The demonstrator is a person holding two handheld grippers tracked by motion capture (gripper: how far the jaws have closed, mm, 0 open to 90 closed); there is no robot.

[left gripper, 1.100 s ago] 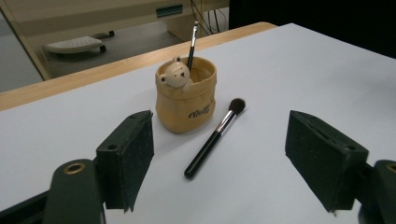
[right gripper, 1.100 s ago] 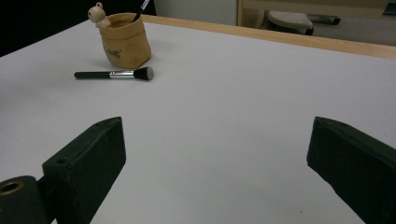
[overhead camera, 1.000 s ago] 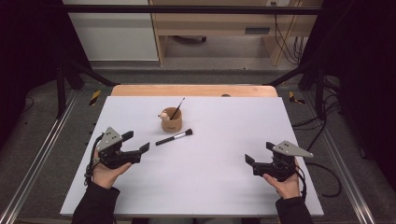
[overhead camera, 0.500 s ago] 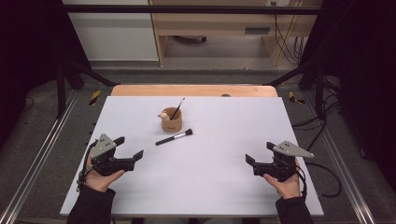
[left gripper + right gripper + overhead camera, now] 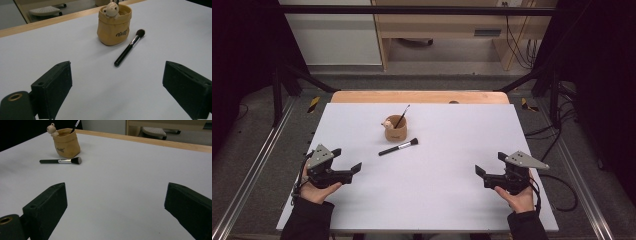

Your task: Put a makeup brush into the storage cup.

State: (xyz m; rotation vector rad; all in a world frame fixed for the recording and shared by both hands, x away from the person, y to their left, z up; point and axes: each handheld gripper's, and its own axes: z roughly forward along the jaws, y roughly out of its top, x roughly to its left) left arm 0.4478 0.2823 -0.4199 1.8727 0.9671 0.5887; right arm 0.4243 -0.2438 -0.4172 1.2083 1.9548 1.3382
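Note:
A tan pouch (image 5: pixel 395 131) (image 5: pixel 113 26) (image 5: pixel 67 143) with a small bear figure (image 5: pixel 111 8) on its rim stands mid-table, a thin brush (image 5: pixel 402 116) sticking out of it. A black makeup brush (image 5: pixel 398 147) (image 5: pixel 127 48) (image 5: pixel 60 161) lies flat just in front of the pouch. My left gripper (image 5: pixel 348 159) (image 5: pixel 117 77) sits low at the near left, well short of the brush. Its jaws have just been opening and stand wide with nothing between them. My right gripper (image 5: pixel 490 163) (image 5: pixel 117 192) rests open at the near right, also with nothing in it.
The white table top (image 5: pixel 437 200) has a wooden strip (image 5: pixel 419 96) along its far edge. Metal rails run along both sides, and cables (image 5: pixel 557 180) trail off to the right. A desk and a wall stand beyond the table.
My left gripper has drawn back toward the near-left corner and sunk a little, and its jaws stand wider. The right gripper, pouch and brushes have not moved.

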